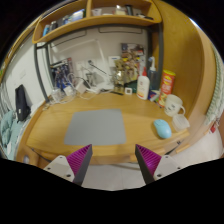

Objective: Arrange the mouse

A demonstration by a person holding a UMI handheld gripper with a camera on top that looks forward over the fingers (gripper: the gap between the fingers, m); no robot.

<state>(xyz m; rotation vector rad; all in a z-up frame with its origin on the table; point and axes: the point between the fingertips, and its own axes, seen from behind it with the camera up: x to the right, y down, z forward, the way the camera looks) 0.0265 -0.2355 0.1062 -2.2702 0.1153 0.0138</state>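
Resting on the wooden desk (60,110), a pale blue mouse (162,128) lies beyond the wide-open, empty tongs (114,162).

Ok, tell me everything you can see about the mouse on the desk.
The mouse is small, light blue and rounded, with a smooth, plastic-looking shell. It lies flat on the wooden desk, to the right of the grey mouse pad and not on it, with a white mug close beyond it. No cable shows. The open tongs are short of it, and nothing but the desk touches it.
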